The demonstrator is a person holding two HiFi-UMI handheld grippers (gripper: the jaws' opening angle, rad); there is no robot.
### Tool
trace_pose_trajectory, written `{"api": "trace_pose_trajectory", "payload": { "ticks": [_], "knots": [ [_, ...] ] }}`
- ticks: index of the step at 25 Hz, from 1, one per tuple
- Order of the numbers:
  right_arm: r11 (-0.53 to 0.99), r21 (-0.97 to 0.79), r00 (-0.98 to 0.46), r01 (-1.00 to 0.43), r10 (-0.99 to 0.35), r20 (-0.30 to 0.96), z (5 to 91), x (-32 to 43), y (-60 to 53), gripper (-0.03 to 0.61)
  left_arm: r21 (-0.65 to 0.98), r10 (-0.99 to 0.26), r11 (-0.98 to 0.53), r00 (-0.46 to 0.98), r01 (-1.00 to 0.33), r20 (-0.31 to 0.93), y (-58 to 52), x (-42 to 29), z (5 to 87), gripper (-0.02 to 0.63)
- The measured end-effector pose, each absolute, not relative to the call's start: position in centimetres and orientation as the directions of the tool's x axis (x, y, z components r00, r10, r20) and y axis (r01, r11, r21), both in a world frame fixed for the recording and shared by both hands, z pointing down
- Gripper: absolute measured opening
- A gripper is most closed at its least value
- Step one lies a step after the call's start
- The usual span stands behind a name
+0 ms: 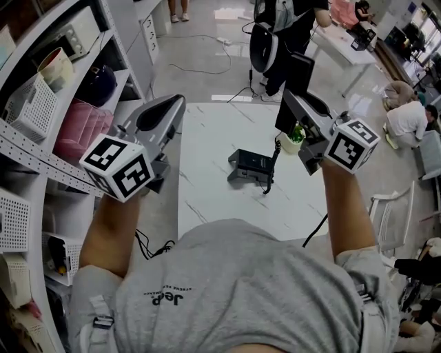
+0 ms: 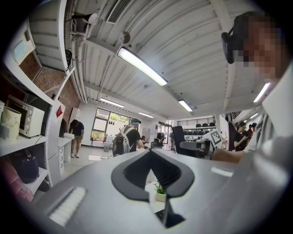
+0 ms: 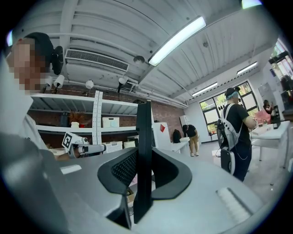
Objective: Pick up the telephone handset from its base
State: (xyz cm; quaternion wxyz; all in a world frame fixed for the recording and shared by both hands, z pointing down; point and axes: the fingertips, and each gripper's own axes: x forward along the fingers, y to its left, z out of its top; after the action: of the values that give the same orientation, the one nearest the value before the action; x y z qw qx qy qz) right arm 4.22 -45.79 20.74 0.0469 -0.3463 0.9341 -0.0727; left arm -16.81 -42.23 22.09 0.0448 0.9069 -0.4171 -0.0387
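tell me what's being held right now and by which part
The telephone handset, pinched about mid-length in the right gripper; the left gripper is empty.

This seems to be an open office or lab: white storage shelves (image 1: 27, 148), a marble-patterned table (image 1: 213, 152), long ceiling lamps (image 2: 142, 66), a brick wall (image 2: 46, 80), and people at a far desk (image 1: 337, 41).

Bright ceiling strip lights (image 2: 142, 66), fisheye warping, dark vignetted corners, soft foreground blur

You stand at a white marble-look table (image 1: 207, 138), shelving (image 1: 41, 165) on your left, strip lights (image 2: 142, 66) overhead, windows (image 2: 107, 124) beyond the pale floor (image 1: 193, 21).
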Motion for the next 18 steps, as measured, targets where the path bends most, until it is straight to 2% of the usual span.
{"api": "trace_pose_trajectory", "payload": {
  "ticks": [18],
  "knots": [
    [0.747, -0.167, -0.753, -0.644, -0.657, -0.036, 20.72, 4.22, -45.5, 0.077, 0.117, -0.763, -0.645, 0.646, -0.756, -0.031, -41.28, -16.97, 21.94, 0.058]
  ]
}}
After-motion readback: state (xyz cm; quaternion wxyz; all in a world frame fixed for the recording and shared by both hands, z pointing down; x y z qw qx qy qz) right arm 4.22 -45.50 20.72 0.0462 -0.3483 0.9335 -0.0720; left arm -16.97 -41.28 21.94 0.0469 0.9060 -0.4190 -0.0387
